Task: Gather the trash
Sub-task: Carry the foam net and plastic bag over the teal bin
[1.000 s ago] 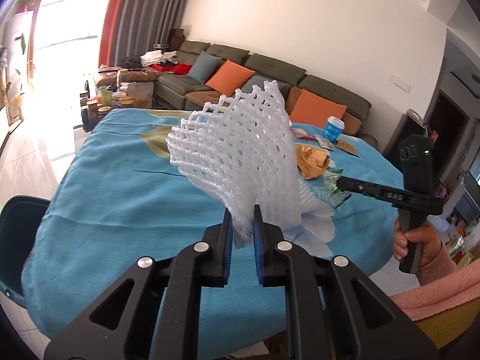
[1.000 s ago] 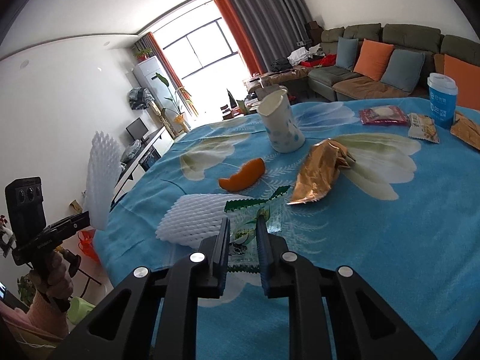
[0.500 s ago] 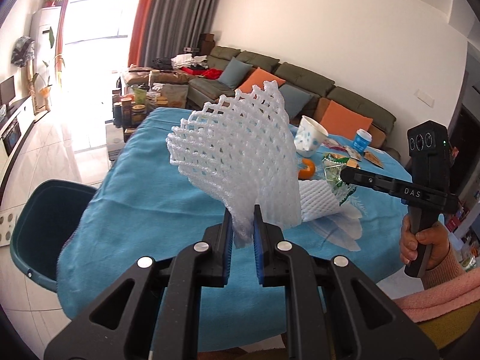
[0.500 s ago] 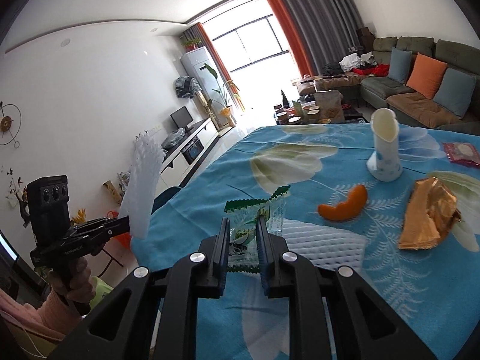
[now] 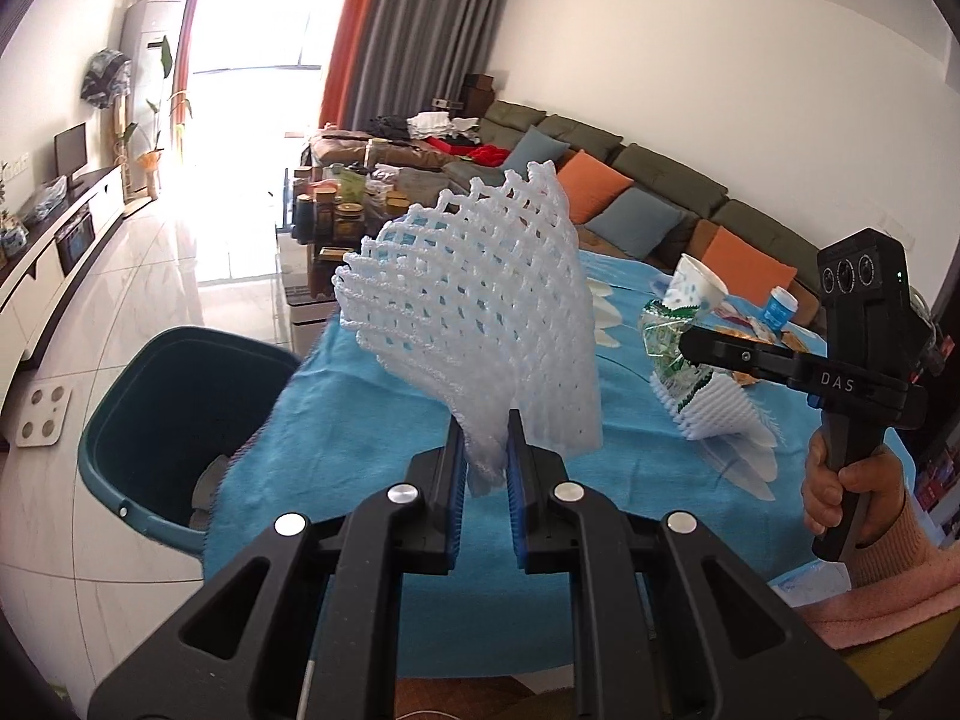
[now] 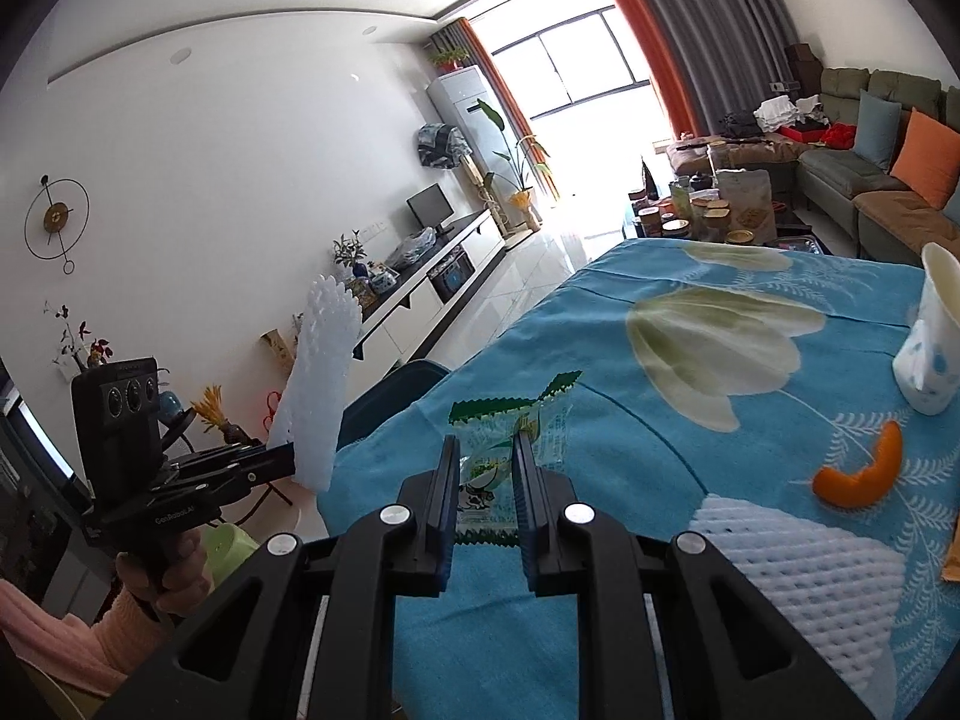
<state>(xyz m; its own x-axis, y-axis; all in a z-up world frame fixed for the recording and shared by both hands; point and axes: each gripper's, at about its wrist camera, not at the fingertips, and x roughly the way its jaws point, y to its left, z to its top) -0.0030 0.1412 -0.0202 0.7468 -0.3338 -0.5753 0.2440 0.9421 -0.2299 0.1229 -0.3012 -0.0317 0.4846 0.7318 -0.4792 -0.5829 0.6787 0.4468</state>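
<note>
My left gripper (image 5: pixel 485 420) is shut on a white foam fruit net (image 5: pixel 480 312), held upright above the near edge of the blue-clothed table (image 5: pixel 360 420). A teal trash bin (image 5: pixel 174 420) stands on the floor to the left, beside the table. My right gripper (image 6: pixel 485 447) is shut on a clear green-edged snack wrapper (image 6: pixel 510 426), raised over the table. The right wrist view shows the left gripper (image 6: pixel 282 456) and its foam net (image 6: pixel 318 390) at the left. In the left wrist view the right gripper (image 5: pixel 690 342) holds the snack wrapper (image 5: pixel 672 336).
On the table lie a second foam net (image 6: pixel 810 570), an orange peel (image 6: pixel 864 474), a tipped paper cup (image 6: pixel 936 354) and a gold wrapper's edge (image 6: pixel 951 552). A blue cup (image 5: pixel 780 306) stands far back. A sofa (image 5: pixel 660 204) and cluttered low table (image 5: pixel 348 204) lie beyond.
Both grippers have swung left with their loads. The teal bin has come further into the left wrist view. In the right wrist view the table's trash has slid to the right.
</note>
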